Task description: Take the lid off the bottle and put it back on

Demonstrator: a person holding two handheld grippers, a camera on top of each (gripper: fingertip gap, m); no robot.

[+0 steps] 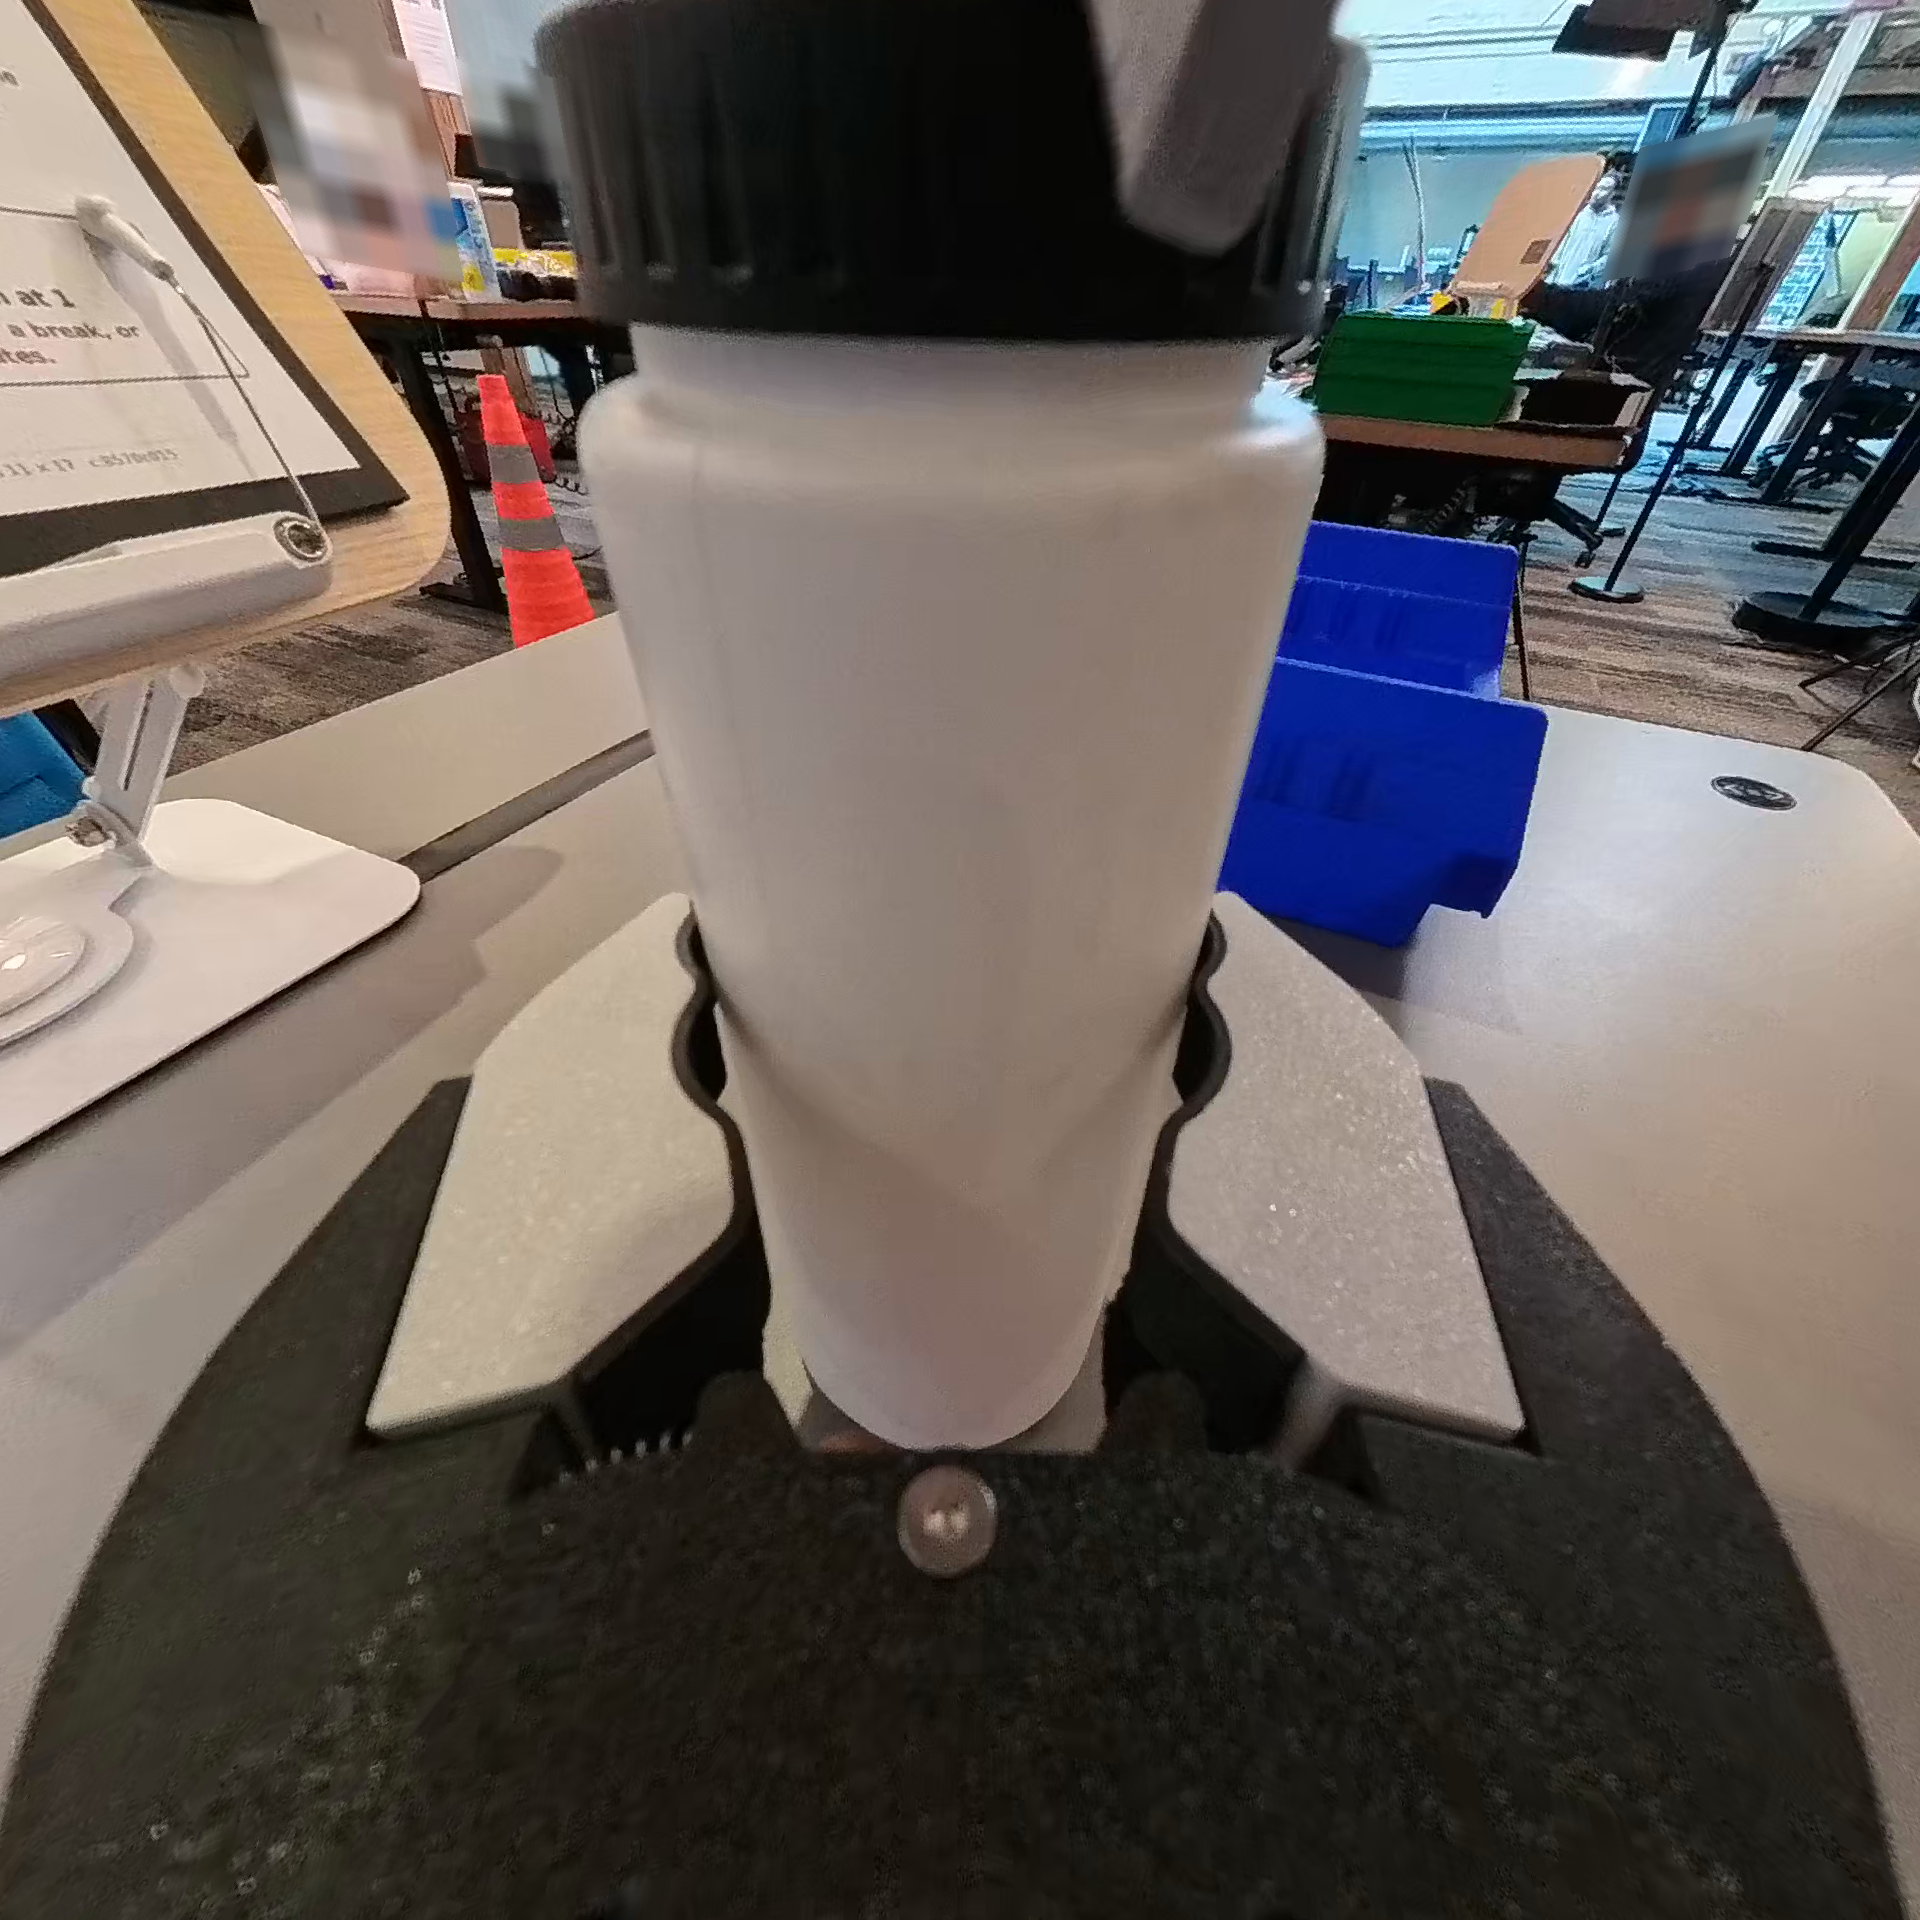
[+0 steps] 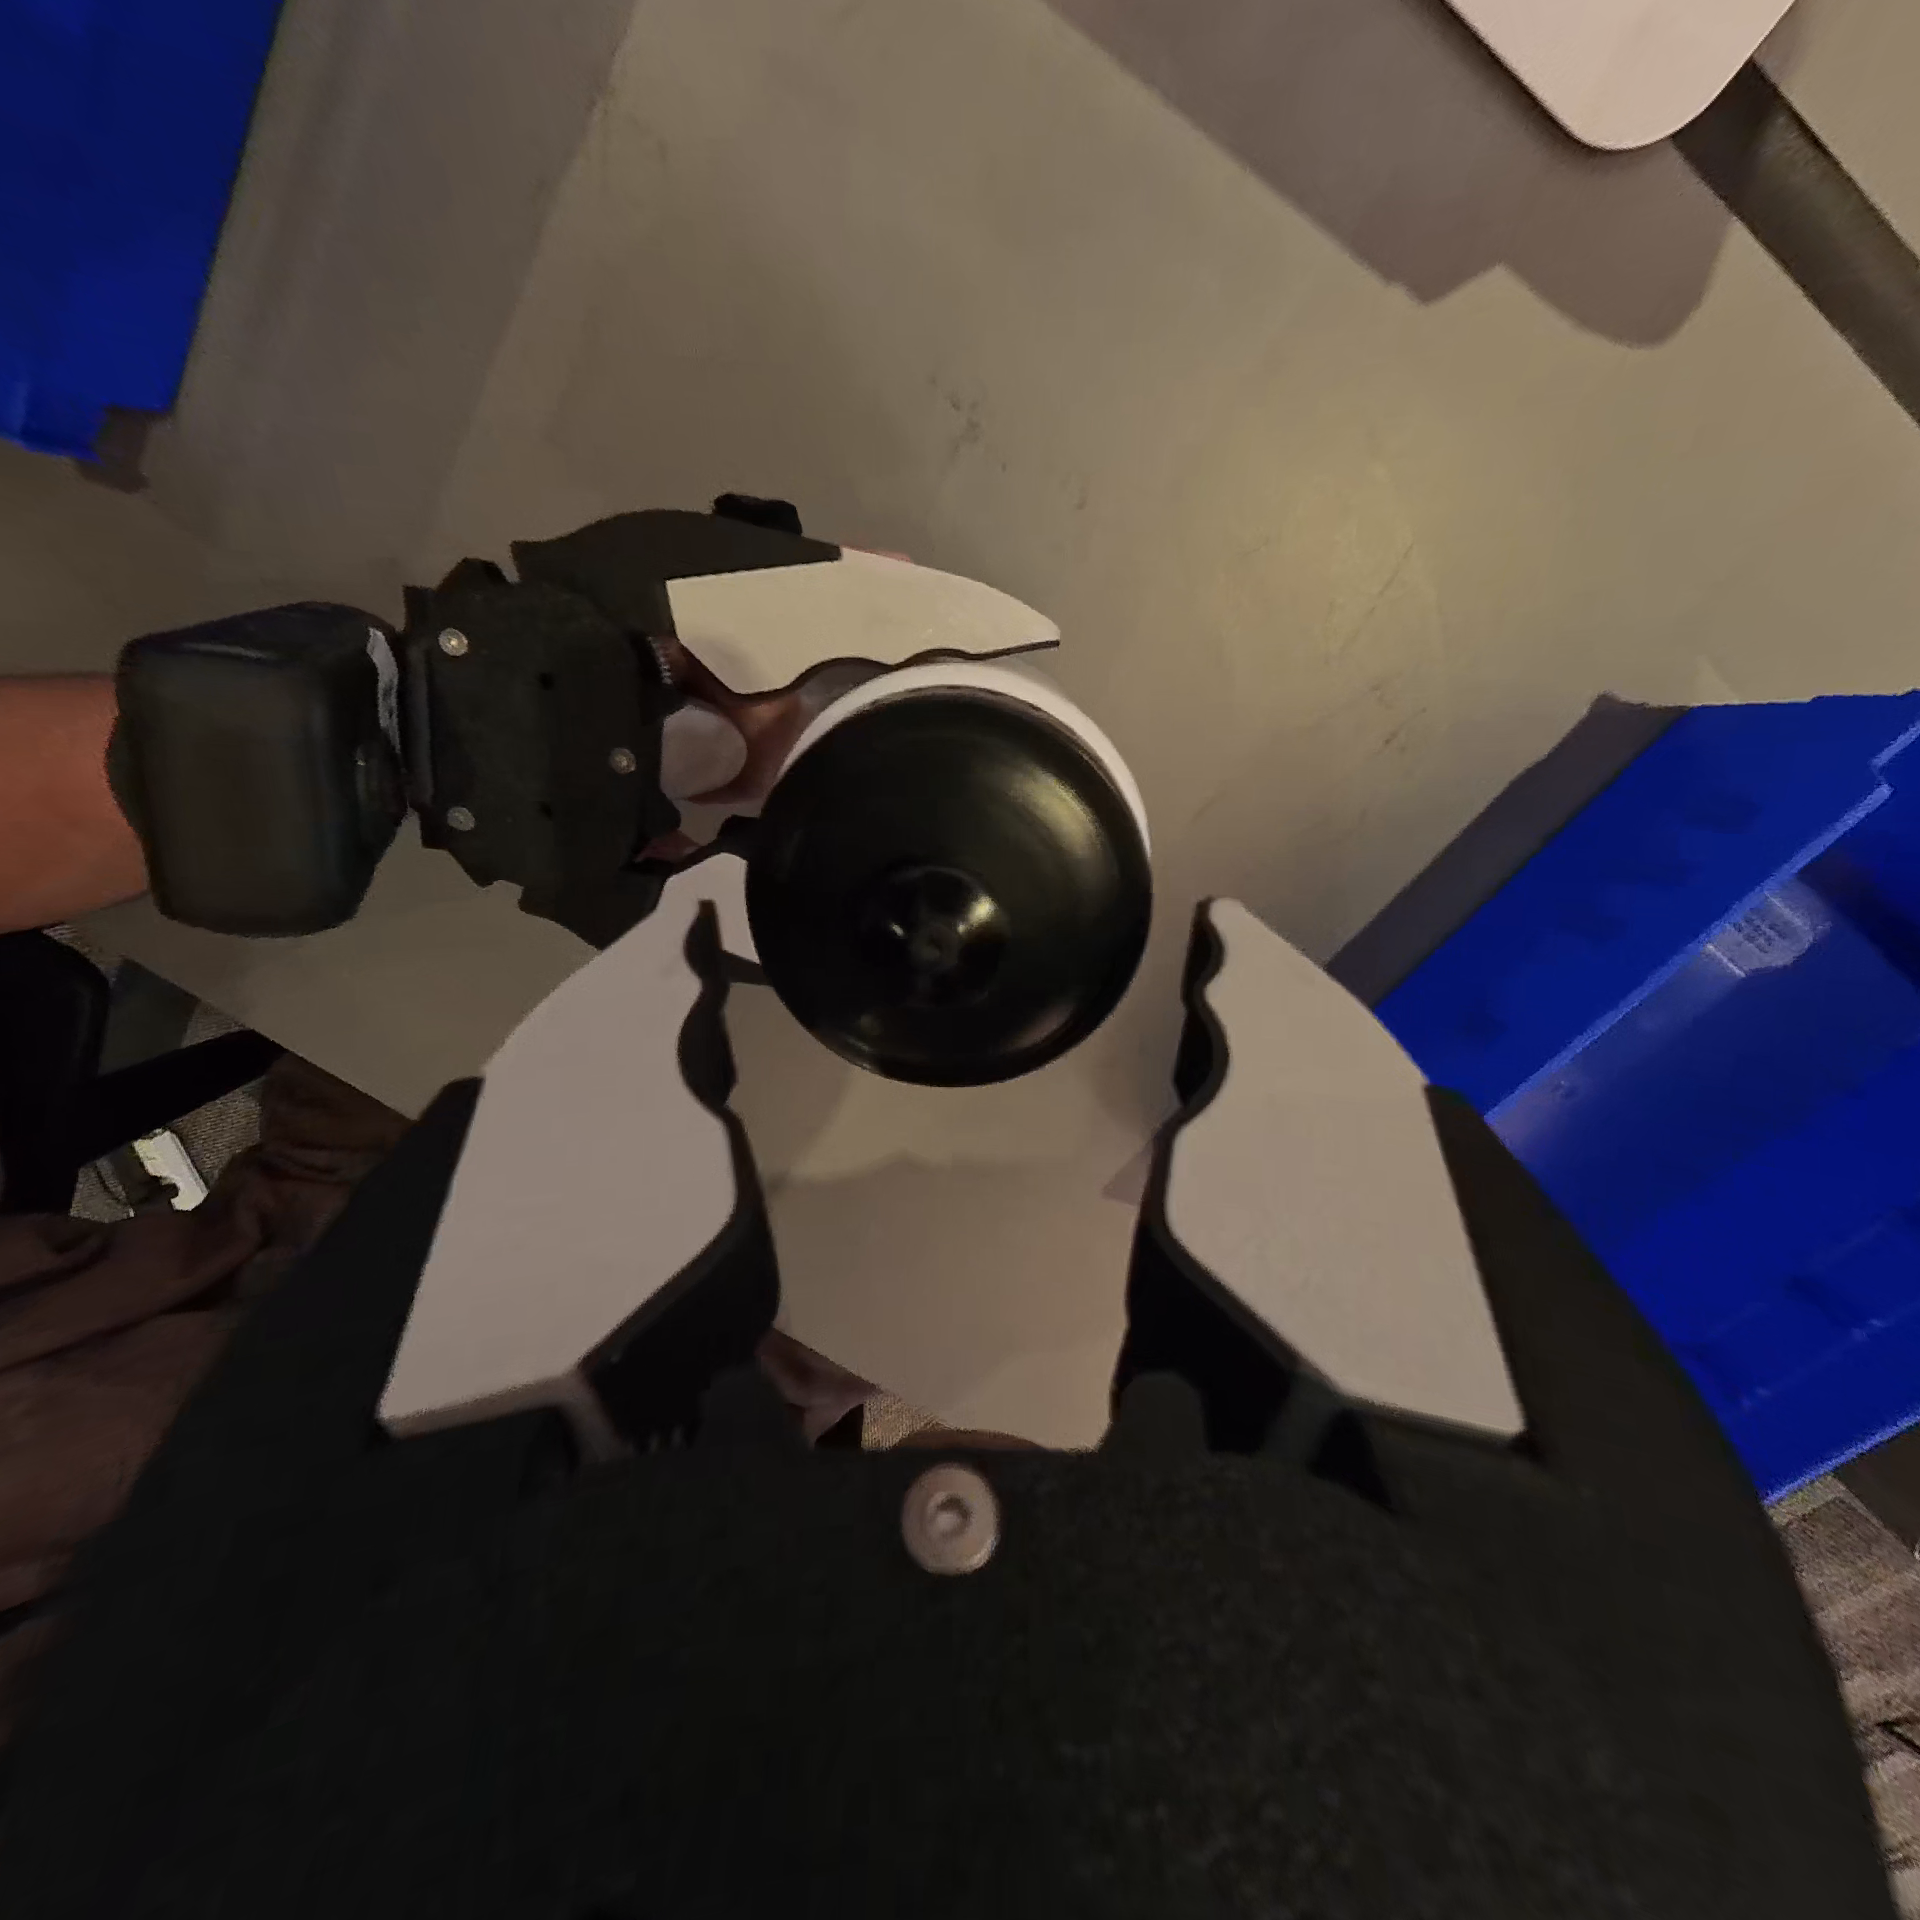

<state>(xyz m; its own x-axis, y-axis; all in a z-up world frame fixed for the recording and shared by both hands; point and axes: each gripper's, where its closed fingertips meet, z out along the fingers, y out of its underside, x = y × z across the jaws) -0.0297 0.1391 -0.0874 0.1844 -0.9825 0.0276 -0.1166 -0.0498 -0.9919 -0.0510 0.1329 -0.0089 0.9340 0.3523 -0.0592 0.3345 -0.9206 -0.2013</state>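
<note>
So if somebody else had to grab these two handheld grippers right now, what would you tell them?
Left gripper: clamped around the lower body of the white bottle, holding it upright over the grey table.
Right gripper: open, above the bottle, fingers either side of the black lid but not pressing on it.
The lid sits on the bottle. Whether it has already been off once cannot be told.
Left to do: close on the lid; unscrew and refit it if that is still pending.
Blue bins stand nearby.

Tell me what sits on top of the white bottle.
A black ribbed lid caps the white bottle; the right gripper hovers open above it. The bottle's mouth is covered.
</note>
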